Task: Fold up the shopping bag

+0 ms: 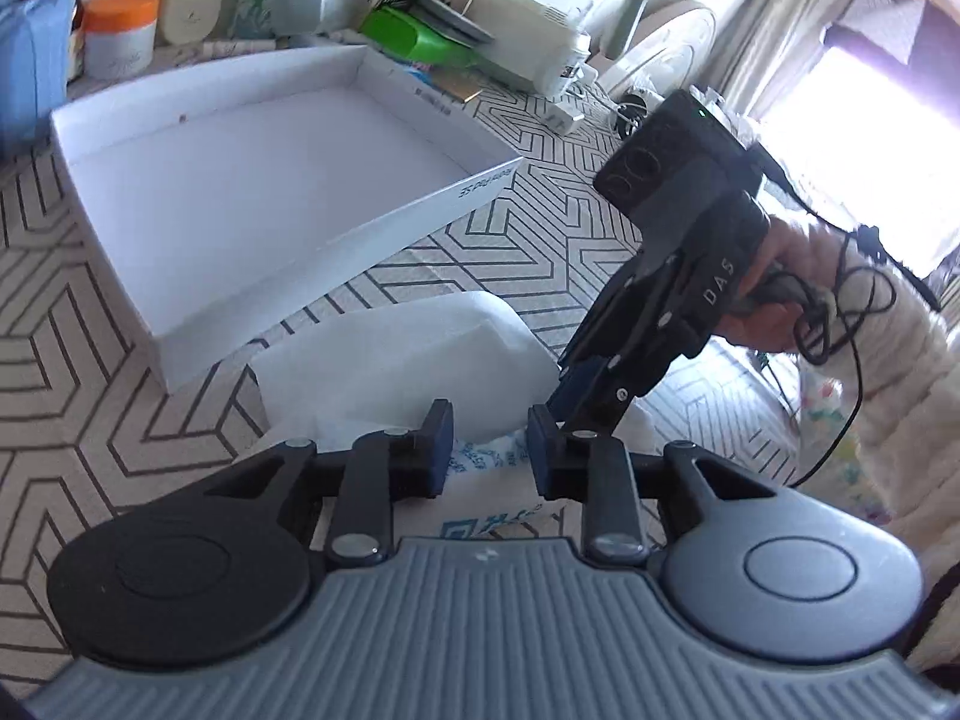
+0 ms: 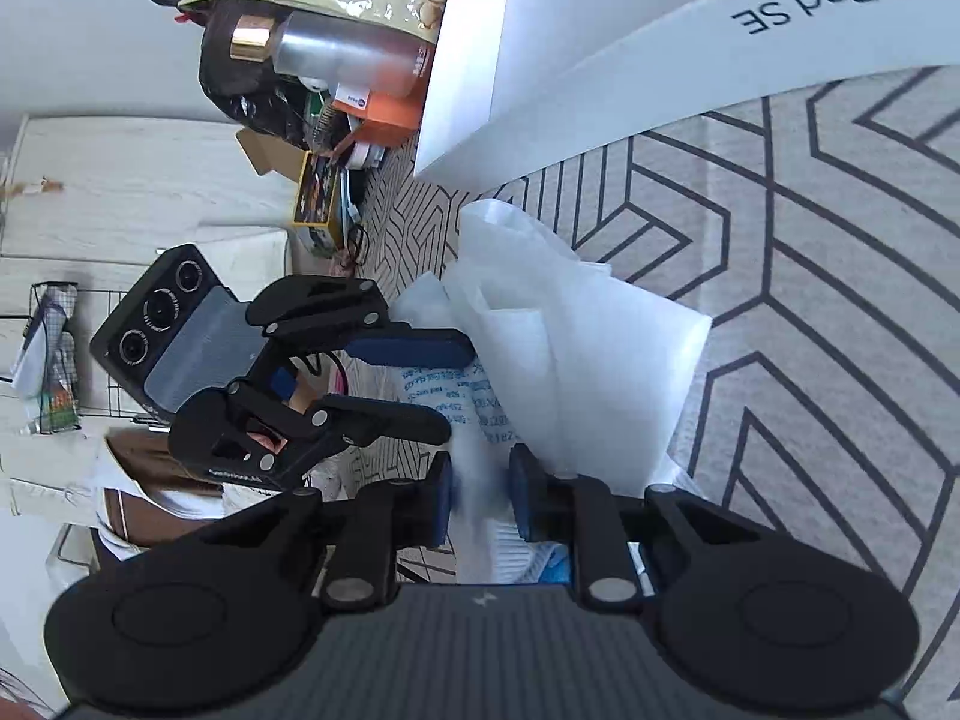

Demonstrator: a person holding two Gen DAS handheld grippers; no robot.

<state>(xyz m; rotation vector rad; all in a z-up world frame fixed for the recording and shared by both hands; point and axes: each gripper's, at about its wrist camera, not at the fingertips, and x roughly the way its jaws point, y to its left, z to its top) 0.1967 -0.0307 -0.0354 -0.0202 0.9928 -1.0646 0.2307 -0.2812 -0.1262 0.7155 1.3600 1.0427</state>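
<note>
Blue-padded left tongs [image 1: 487,450] hover low with a gap between their pads, straddling the printed edge of the thin white plastic shopping bag [image 1: 396,360] without visibly pinching it, probably to take one side for the fold. Right tongs [image 2: 479,501] have a blurred strip of bag between narrowed pads; whether they clamp it I cannot tell. That bag lies crumpled on the geometric-patterned worktop [image 1: 90,360], just beside the shallow white cardboard box lid [image 1: 240,180].
</note>
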